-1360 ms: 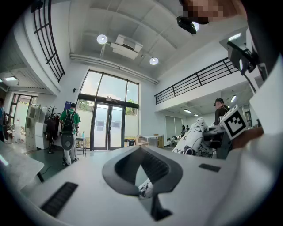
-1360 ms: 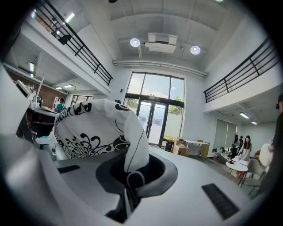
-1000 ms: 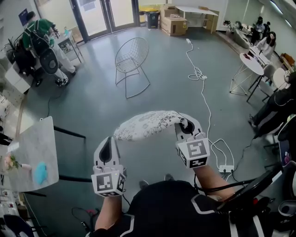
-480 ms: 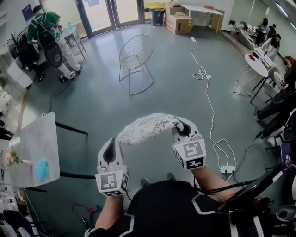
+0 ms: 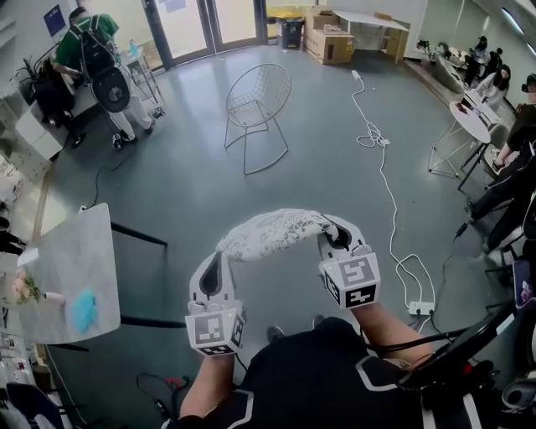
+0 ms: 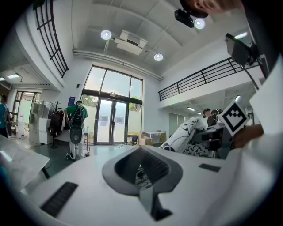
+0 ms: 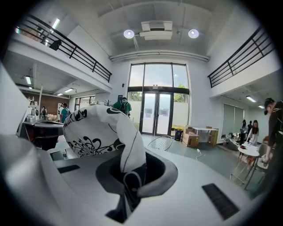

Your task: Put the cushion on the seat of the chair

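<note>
Head view: cushion (image 5: 272, 233), white with black floral print, hangs in the air just below centre, arched between the two tongs; well apart from the chair (image 5: 255, 105), which stands empty on the grey floor at 12 o'clock. Left gripper (image 5: 219, 266) at the cushion's 8 o'clock end, jaws pressed together on a fold of the printed cloth, seen in the left gripper view. Right gripper (image 5: 332, 230) at the 3 o'clock end, jaws likewise closed, pinching a bunched corner of the cover that stands up out of them in the right gripper view. Against a second ago: cushion and both grippers sit a little lower in frame, same arch, same grips; chair has slid slightly toward 1 o'clock and upward in frame; person in green (image 5: 88, 46) at 10 o'clock has drifted toward 11 and now stands nearer the top edge; table (image 5: 75, 251) at 9 o'clock sits lower and shows more of its top; white cable (image 5: 387, 167) at 2 o'clock has shifted right. Writing: each gripper's cube shows only black-and-white square markers; blue sign (image 5: 54, 18) on the wall at 11 o'clock is too small to read; cardboard boxes (image 5: 331, 46) at 12 o'clock carry no print I can make out
</note>
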Action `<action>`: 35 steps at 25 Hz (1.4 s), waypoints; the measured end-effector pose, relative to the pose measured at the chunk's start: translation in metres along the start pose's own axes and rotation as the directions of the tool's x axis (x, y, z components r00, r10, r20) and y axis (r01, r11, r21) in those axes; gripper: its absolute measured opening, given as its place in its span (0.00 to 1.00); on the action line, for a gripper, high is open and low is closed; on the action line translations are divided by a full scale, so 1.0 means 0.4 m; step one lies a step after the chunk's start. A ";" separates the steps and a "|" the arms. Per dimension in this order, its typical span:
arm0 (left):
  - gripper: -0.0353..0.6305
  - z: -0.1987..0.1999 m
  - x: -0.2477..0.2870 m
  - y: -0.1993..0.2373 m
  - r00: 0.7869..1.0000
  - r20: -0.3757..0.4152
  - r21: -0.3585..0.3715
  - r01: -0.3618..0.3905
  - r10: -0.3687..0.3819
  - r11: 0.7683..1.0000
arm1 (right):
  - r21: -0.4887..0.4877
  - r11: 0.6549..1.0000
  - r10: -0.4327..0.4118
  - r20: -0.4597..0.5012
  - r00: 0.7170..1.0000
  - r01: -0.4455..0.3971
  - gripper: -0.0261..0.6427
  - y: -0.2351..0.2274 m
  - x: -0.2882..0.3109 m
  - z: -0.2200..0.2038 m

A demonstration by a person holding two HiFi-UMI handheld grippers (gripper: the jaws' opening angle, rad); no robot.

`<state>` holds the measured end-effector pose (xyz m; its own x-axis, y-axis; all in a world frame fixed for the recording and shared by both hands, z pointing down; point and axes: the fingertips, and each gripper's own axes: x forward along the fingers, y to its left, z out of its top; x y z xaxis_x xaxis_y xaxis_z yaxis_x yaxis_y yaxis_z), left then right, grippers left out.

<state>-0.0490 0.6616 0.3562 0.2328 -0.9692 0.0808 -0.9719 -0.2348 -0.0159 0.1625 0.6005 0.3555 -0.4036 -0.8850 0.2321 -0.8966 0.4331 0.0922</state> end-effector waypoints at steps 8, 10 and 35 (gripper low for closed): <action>0.07 -0.016 -0.012 0.083 1.000 -0.001 -0.012 0.002 -0.002 1.000 | 0.023 1.000 0.009 -0.015 1.000 -0.008 0.07 0.058 0.060 0.001; 0.07 -0.015 0.000 0.100 1.000 -0.009 -0.010 -0.005 0.005 1.000 | 0.029 0.999 0.022 -0.012 1.000 -0.022 0.07 0.064 0.088 0.009; 0.07 0.061 0.545 0.105 0.998 -0.064 0.086 -0.014 0.020 0.996 | 0.081 0.993 0.090 0.027 0.996 -0.092 0.07 -0.249 0.532 0.092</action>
<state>-0.0381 0.4386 0.3489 0.2108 -0.9668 0.1445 -0.9685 -0.2266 -0.1030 0.1591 0.3626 0.3603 -0.4873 -0.8469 0.2130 -0.8676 0.4972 -0.0078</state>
